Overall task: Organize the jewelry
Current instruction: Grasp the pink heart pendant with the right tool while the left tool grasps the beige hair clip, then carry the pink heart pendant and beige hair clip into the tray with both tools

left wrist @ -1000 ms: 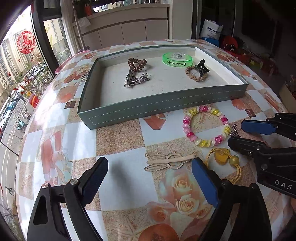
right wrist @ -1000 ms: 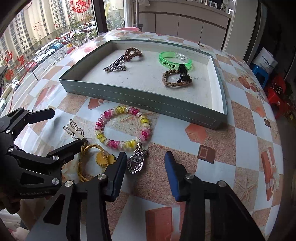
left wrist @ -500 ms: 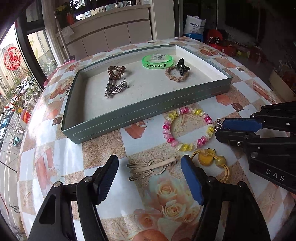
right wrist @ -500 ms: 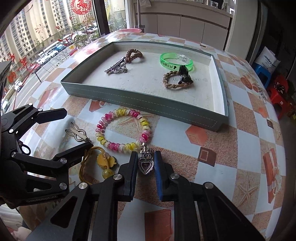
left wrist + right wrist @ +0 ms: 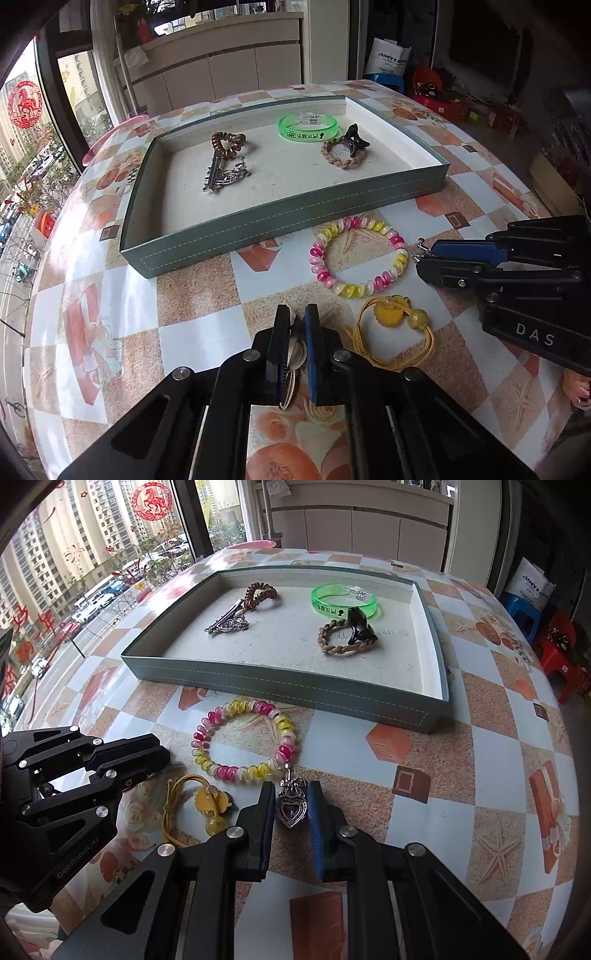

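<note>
On the patterned table [image 5: 192, 295], in front of the grey-green tray [image 5: 280, 218], the left gripper [image 5: 296, 317] has its fingers drawn close together with a pale metal hair clip [image 5: 295, 350] pinched edge-on between the pads. Beside it, the right gripper [image 5: 290, 794] is narrowed around a heart pendant [image 5: 291, 806], its pads touching or nearly touching the charm's sides; the pendant hangs from a pink, yellow and white beaded bracelet [image 5: 243, 746] that lies flat on the table just before the tray wall. A yellow cord hair tie [image 5: 391, 332] with a round bead lies between the two grippers. Inside the tray rest a brown coil hair tie [image 5: 229, 142] over a silver clip [image 5: 225, 177], a green bangle [image 5: 308, 127], and a braided tan bracelet [image 5: 343, 153] with a black claw clip [image 5: 356, 138] on it.
</note>
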